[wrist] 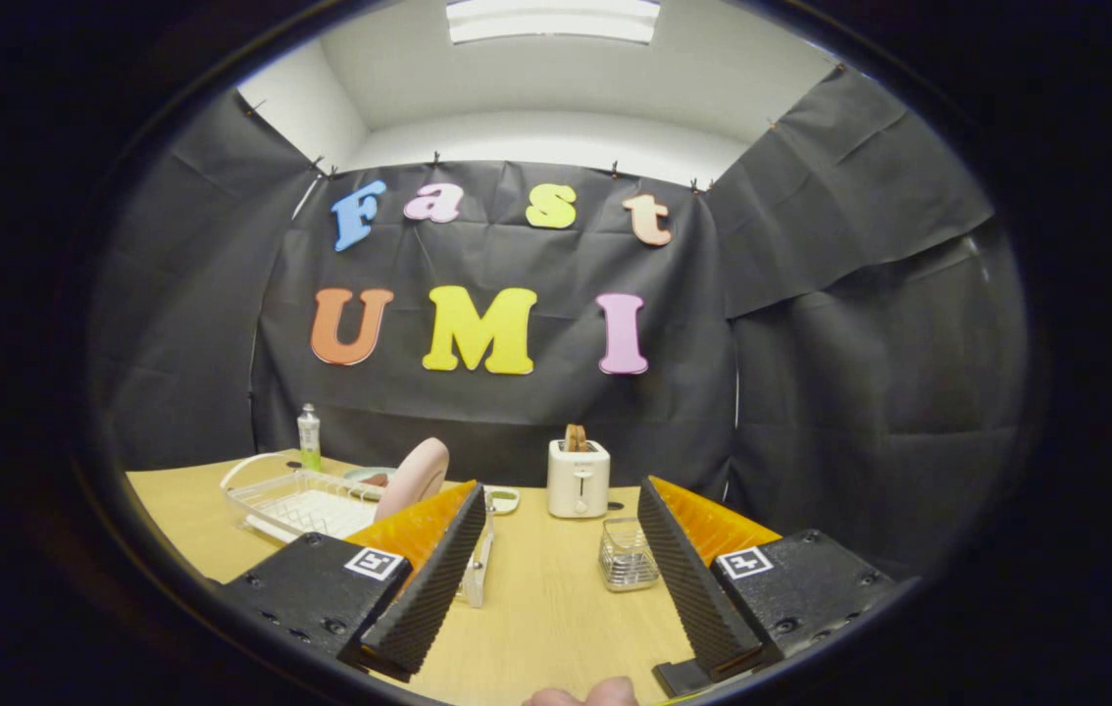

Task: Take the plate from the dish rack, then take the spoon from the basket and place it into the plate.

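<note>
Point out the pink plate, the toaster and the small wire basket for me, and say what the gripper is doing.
pink plate (416, 478): gripper view, on its upright rim in the dish rack.
toaster (578, 479): gripper view, on its front face.
wire basket (627, 556): gripper view, on its near wall.
hand-held gripper (556, 618): gripper view, midway between its open fingers, holding nothing.

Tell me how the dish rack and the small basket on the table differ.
The dish rack is white, wide and low, and sits beyond the left finger; the basket is small, clear and upright, just ahead between the open fingers of the hand-held gripper. The dish rack holds a pink plate standing on edge; what the basket holds I cannot tell. Both rest on the wooden table.
</note>
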A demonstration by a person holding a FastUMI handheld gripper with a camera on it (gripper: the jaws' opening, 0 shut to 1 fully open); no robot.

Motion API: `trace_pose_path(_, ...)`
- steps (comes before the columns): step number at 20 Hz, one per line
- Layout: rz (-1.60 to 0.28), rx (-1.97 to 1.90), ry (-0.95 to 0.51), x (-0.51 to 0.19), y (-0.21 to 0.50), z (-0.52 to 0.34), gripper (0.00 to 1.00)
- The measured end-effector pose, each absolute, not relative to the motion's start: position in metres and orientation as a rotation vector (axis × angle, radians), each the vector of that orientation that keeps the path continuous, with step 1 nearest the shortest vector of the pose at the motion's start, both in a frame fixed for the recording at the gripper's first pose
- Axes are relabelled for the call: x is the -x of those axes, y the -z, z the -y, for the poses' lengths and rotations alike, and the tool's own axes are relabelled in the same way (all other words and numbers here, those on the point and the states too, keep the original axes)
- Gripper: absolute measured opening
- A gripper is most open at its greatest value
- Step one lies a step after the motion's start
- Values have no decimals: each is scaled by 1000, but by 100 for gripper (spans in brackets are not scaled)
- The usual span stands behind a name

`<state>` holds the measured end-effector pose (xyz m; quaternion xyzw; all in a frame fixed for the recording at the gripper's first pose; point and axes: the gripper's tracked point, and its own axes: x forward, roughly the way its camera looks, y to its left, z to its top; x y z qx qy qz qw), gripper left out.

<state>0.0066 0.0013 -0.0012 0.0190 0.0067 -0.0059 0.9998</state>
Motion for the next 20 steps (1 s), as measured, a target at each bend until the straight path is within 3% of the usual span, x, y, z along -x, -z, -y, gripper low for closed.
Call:
trace_pose_path(11,-114,-63,-53,-35,-14,-18,100)
trace_pose_path(20,-174,9,-133,-108,-85,-61,100)
